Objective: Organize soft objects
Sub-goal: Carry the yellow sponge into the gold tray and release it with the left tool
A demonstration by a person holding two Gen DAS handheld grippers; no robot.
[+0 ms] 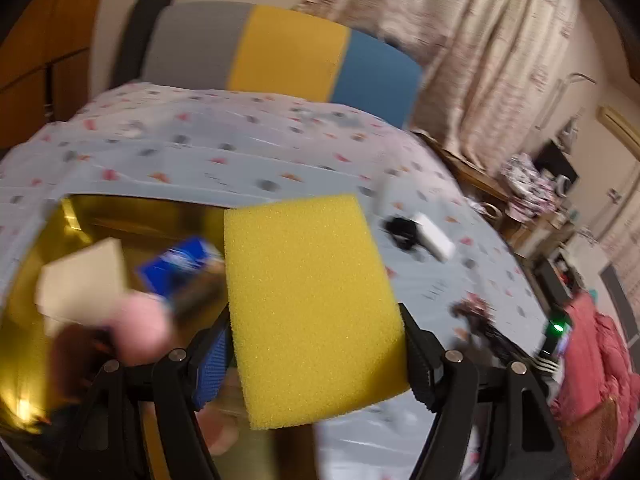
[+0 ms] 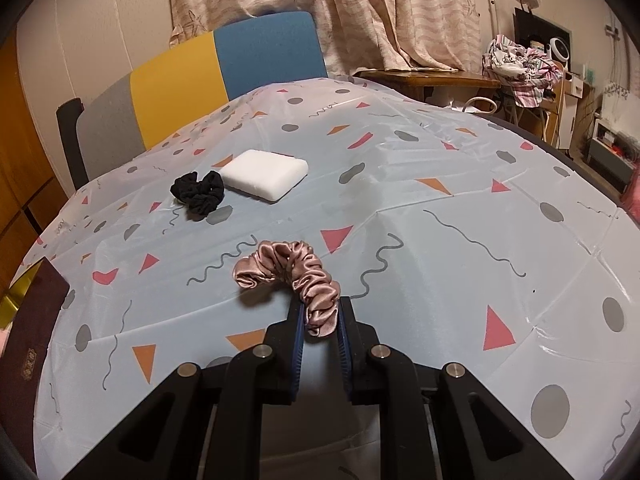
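1. Your left gripper [image 1: 316, 344] is clamping one yellow sponge [image 1: 308, 304], a coarse-pored rectangular slab standing up between the fingers.
2. To its left, a gold-lined box [image 1: 100, 216] is holding blurred items: one beige block [image 1: 84, 280], one blue packet [image 1: 180, 264], one pink soft thing [image 1: 140, 328].
3. Your right gripper [image 2: 320, 320] is pinching one end of a single shiny rose satin scrunchie [image 2: 292, 276], the rest draping forward and left over the patterned tablecloth [image 2: 440, 200].
4. Farther ahead and left, one black scrunchie [image 2: 198, 192] is lying just beside one white sponge [image 2: 264, 174].
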